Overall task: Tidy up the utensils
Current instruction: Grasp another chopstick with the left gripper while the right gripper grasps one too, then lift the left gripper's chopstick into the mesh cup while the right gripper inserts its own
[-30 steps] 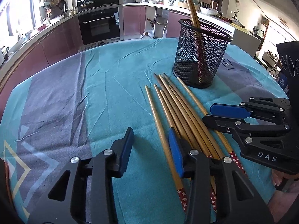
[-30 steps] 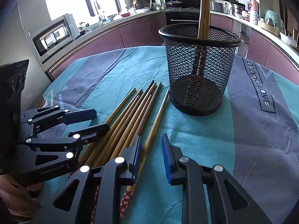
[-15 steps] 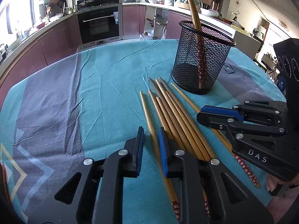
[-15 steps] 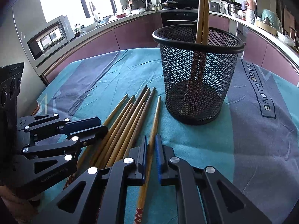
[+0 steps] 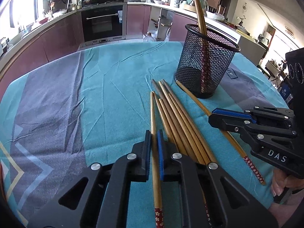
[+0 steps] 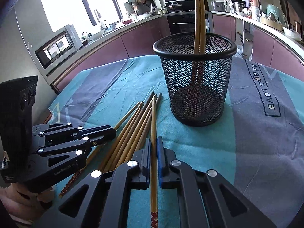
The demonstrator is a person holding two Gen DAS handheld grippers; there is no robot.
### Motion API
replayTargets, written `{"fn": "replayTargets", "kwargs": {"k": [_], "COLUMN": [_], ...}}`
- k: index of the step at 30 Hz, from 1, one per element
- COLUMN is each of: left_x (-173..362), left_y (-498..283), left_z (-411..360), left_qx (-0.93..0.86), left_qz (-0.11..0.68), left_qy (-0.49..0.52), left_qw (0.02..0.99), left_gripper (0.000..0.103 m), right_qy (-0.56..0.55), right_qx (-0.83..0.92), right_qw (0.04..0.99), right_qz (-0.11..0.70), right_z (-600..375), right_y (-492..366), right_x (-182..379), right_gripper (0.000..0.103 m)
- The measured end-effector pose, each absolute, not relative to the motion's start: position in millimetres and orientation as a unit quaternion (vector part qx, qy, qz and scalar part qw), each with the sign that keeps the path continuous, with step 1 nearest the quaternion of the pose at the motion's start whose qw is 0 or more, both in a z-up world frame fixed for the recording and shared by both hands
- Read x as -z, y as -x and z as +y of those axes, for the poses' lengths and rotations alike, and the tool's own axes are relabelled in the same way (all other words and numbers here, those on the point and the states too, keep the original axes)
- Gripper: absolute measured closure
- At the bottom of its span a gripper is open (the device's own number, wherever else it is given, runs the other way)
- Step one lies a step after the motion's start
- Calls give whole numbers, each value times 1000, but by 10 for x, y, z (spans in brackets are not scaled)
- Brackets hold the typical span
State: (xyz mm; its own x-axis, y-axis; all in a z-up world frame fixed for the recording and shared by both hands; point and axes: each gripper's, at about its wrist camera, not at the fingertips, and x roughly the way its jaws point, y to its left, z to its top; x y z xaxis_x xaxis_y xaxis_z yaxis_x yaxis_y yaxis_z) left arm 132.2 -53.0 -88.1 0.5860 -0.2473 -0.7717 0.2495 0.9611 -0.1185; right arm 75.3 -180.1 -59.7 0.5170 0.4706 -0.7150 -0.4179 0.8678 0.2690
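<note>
Each tool (image 5: 153,138) (image 6: 153,144) clamps one chopstick (image 5: 153,114) (image 6: 153,117) between pads.

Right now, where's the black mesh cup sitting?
The black mesh cup stands upright on the teal tablecloth, just beyond the tips of the loose chopsticks, centre-right in both wrist views, with two chopsticks already standing in it.

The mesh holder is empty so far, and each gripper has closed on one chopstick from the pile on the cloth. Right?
Not quite: the mesh holder is not empty. The right wrist view shows two chopsticks already standing in it. The rest holds: the left gripper is shut on one chopstick and the right gripper on another chopstick.
</note>
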Motion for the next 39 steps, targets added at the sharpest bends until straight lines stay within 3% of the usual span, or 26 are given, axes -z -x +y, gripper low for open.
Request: {"fn": "replayTargets", "kwargs": {"k": [39], "left_x": [-278], "left_y": [-811], "left_z": [-227], "left_qx": [224], "left_qz": [313], "left_qy": [71], "left_qw": [920], "left_gripper": [96], "right_qy": [-93], "right_qx": [-285], "right_qw": [908], "right_qz": [291], "right_z": [-2290], "right_y": [-466], "right_x": [-263], "right_gripper": [98]}}
